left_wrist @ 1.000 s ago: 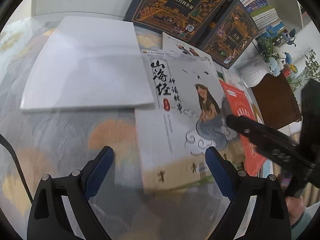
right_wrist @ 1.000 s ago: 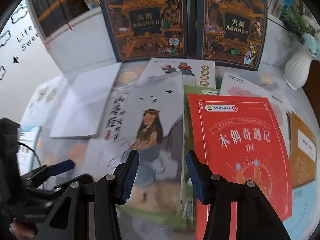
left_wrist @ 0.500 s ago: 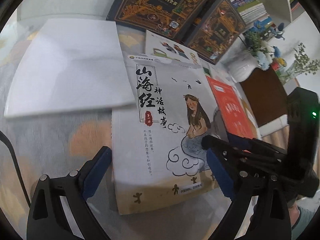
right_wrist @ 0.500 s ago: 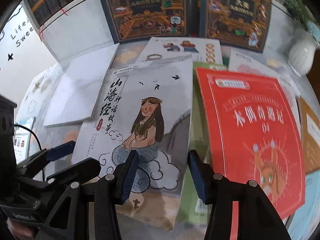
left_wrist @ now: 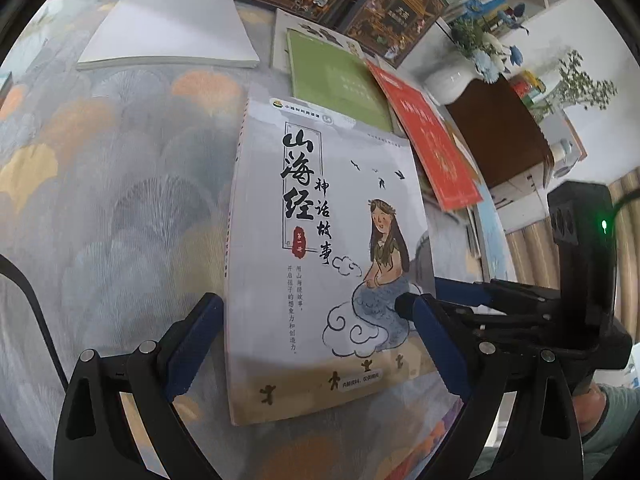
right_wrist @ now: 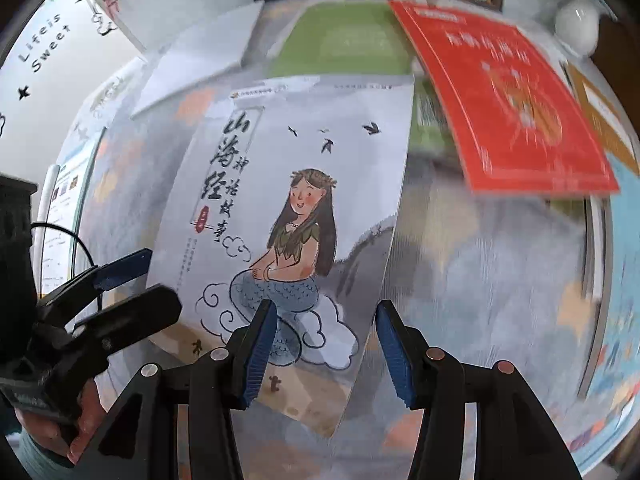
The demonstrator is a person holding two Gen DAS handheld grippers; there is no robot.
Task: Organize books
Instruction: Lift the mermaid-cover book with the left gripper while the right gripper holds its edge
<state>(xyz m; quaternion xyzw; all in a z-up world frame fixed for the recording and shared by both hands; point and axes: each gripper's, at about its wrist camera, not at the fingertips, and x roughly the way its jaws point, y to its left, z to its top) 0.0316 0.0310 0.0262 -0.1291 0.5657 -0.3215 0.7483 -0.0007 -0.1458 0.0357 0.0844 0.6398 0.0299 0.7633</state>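
We saw the grey book [left_wrist: 320, 248] with the long-haired girl on its cover lying near the front of the patterned tablecloth [left_wrist: 120, 184], its spine toward the left. In the left wrist view it sat between the two blue-padded fingers of the left gripper [left_wrist: 316, 340]: the left pad stood just beside the spine and the right pad just off the book's right edge. Those jaws stood wide apart, and we could not tell whether either pad touched the book.

The right gripper [right_wrist: 326, 350] pointed steeply down over the book's lower right corner. Its left finger hung over the cloud drawing on the cover and its right finger stood past the book's right edge, over the cloth, so that edge ran through the gap. The jaws were parted and not pressing on anything we could see. In the left wrist view that same gripper reached in from the right, one fingertip over the cover near the girl's tail.

Behind the grey book lay a green book [left_wrist: 340, 80], partly under its top edge, and a red book [right_wrist: 508, 100] to the right. A white book [left_wrist: 172, 32] lay well apart at the back left.
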